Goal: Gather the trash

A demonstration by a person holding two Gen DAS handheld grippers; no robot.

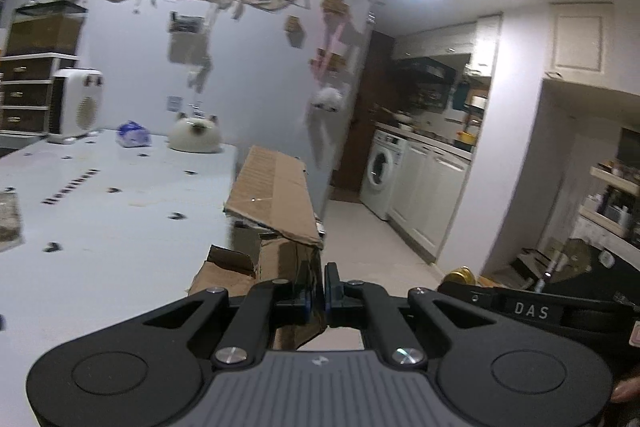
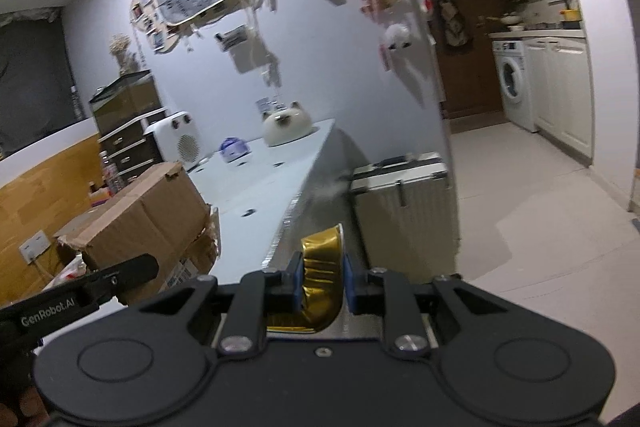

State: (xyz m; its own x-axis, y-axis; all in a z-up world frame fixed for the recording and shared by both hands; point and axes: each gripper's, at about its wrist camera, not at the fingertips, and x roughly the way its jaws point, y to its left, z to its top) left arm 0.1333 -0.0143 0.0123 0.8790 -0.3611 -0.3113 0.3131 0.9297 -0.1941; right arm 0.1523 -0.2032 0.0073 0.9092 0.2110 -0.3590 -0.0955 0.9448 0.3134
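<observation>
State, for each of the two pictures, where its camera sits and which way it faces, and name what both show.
Left wrist view: sits on the left gripper, facing the white table and kitchen; its fingers pinch a cardboard box; a fingertip shows lower right.
Right wrist view: sits on the right gripper, facing along the table edge; it grips a gold can.
Shared: the box, table, cat-shaped ornament, washing machine, and each other's gripper.
</observation>
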